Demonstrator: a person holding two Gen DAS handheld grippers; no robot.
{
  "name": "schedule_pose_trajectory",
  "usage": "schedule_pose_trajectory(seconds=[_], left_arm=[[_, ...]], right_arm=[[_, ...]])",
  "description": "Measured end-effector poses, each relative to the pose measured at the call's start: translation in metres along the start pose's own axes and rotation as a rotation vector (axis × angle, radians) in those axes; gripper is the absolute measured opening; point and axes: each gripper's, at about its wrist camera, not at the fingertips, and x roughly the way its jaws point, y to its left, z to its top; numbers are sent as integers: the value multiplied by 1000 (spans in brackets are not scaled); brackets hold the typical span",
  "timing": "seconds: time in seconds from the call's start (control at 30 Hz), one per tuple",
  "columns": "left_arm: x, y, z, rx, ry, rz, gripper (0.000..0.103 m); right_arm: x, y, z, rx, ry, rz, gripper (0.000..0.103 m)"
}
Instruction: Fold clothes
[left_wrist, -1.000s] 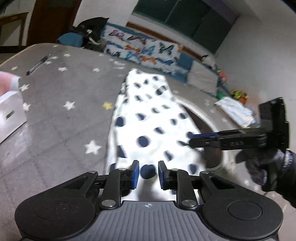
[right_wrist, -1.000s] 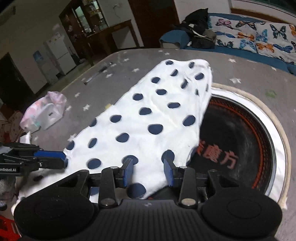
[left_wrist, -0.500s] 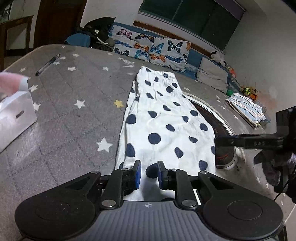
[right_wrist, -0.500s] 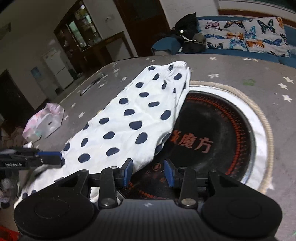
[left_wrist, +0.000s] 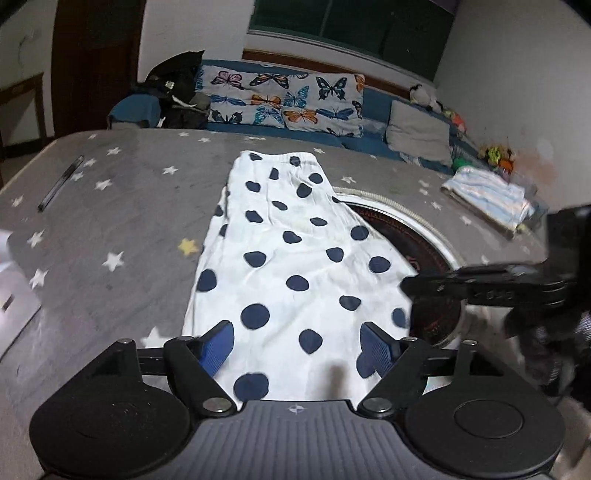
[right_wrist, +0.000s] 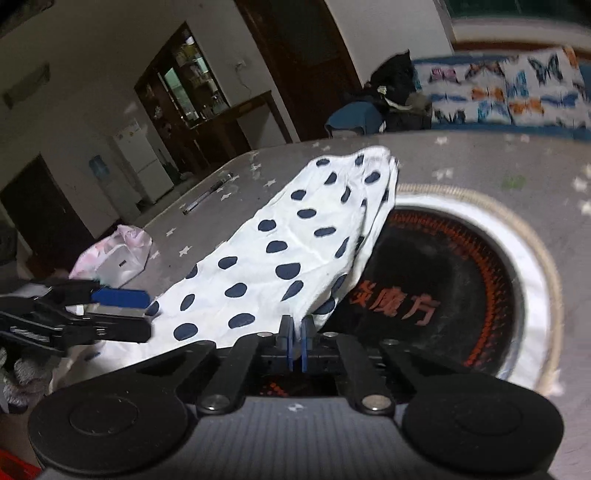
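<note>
A white garment with dark blue polka dots (left_wrist: 291, 258) lies stretched lengthwise on the grey star-patterned tabletop (left_wrist: 110, 206), its right edge over a round black hob. My left gripper (left_wrist: 297, 345) is open, its blue pads either side of the garment's near end. My right gripper (right_wrist: 295, 341) is shut on the garment's near right edge (right_wrist: 306, 314). The garment also shows in the right wrist view (right_wrist: 280, 254). The right gripper appears in the left wrist view (left_wrist: 410, 286), and the left one in the right wrist view (right_wrist: 144, 312).
A round black hob with red lettering (right_wrist: 436, 291) is set into the table. A pen (left_wrist: 61, 182) lies far left. A white box with a plastic bag (right_wrist: 118, 254) sits at the left. Folded striped cloth (left_wrist: 487, 199) lies far right. A sofa with butterfly cushions (left_wrist: 284, 99) stands behind.
My left gripper has opened wide from nearly closed. My right gripper has closed on the garment's near right edge. The garment lies flatter and straighter on the table.
</note>
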Motion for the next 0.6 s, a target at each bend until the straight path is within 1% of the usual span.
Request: schedule_pose_trajectory(seconds=[0.13,0.17,0.23,0.3,0.33,0.37,0.43,0.47,0.5,0.53,0.6], left_arm=[[19,-5,-5,51,26,67,78],[22,-3,-7,54,34,78,78],[22,-1,-10,69,25,88,77],[19,2,-10,61,17,85,78],[17,4,-10,56,13,84,78],[14,4,-9,52,4,81,78],[6,6,-8,45,-16,76,81],[2,8,-9,40,-24,74,83],[-1,9,-9,35,-32,71,85],[-4,10,-10,32,-33,72,85],[-9,13,-15,29,-32,77,85]], right_arm=[[-3,2,-2,-59,34,-55,3],[-1,2,-4,-72,46,-66,3],[2,1,-7,-90,67,-83,5],[0,2,-7,-92,58,-98,7],[-2,6,-6,-108,46,-107,7],[-6,12,-4,-127,29,-124,9],[-10,24,-2,-169,7,-146,10],[-12,32,-1,-191,0,-145,14],[-14,40,0,-214,-7,-144,21],[-13,47,-1,-228,-4,-129,23],[-10,59,-4,-244,16,-78,24]])
